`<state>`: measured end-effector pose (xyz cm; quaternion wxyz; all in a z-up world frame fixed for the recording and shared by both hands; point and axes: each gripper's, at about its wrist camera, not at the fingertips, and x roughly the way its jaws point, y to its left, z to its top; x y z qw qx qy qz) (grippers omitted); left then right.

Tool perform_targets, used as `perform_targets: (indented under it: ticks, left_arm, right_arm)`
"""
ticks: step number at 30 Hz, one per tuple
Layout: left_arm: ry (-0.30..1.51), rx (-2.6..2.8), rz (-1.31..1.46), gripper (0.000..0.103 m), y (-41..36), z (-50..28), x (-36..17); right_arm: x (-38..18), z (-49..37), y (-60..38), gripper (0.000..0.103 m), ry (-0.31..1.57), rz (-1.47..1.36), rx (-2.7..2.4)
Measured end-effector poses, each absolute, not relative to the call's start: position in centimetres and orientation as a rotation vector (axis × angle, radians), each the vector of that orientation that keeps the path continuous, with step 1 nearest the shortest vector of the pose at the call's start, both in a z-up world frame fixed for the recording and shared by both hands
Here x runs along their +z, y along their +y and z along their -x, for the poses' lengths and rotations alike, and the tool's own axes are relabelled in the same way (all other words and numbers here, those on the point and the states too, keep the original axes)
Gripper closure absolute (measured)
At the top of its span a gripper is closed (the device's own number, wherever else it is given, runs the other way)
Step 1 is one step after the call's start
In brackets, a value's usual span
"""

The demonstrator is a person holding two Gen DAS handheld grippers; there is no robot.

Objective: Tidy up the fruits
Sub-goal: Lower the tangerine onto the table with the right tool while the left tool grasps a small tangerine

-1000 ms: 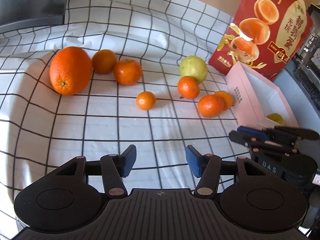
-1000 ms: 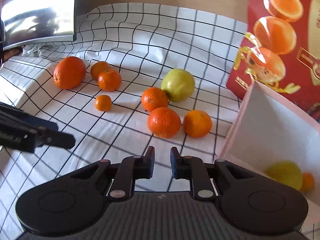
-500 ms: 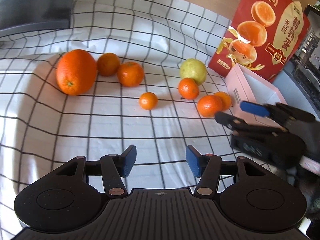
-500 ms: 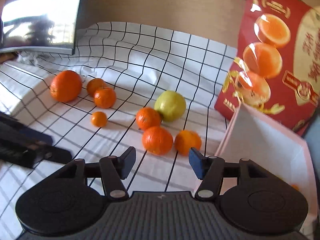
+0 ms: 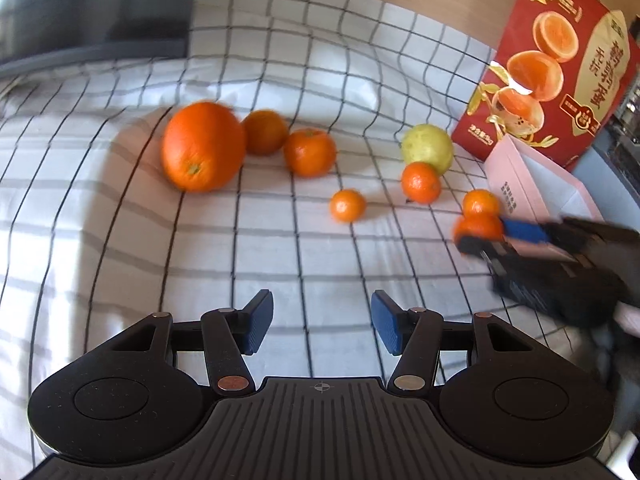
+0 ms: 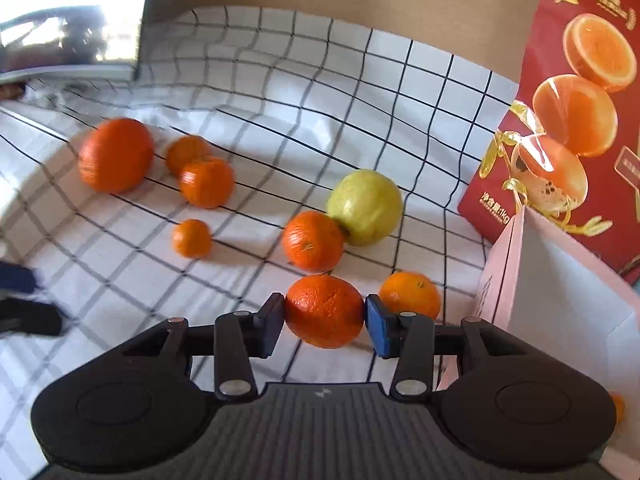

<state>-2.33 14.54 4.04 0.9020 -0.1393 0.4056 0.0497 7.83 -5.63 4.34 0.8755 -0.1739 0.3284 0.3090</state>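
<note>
Seven fruits are lying loose on the checked cloth (image 6: 280, 92), and an eighth, a mandarin (image 6: 325, 311), is sitting between the fingers of the right tool (image 6: 325, 322), whose two pads are pressing against its sides. Whether it is lifted off the cloth is hard to tell. Another mandarin (image 6: 410, 293) is resting just behind it, beside the pink box (image 6: 560, 300). The left tool (image 5: 322, 326) is hovering over bare cloth with its fingers spread apart, gripping nothing. A large orange (image 5: 203, 146) is lying well to the left, and a yellow-green fruit (image 6: 365, 206) is touching a further mandarin (image 6: 313, 241).
</note>
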Motion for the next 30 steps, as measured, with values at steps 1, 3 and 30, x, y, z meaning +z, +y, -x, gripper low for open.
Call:
perform_targets:
  ticks: [1, 3, 30]
  left_arm:
    - [0.829, 0.105, 0.27, 0.044, 14.4, 1.6, 4.0]
    - [0.813, 0.12, 0.239, 0.044, 14.1, -0.2, 3.9]
    - [0.846, 0.047, 0.104, 0.07, 10.3, -5.7, 2.2]
  right_arm:
    - [4.7, -7.0, -6.4, 0.059, 0.685, 0.349, 0.656]
    - [5.1, -5.6, -8.0, 0.059, 0.699, 0.311, 0.674]
    - [3.2, -1.0, -17.1, 0.044, 0.782, 0.164, 0.498]
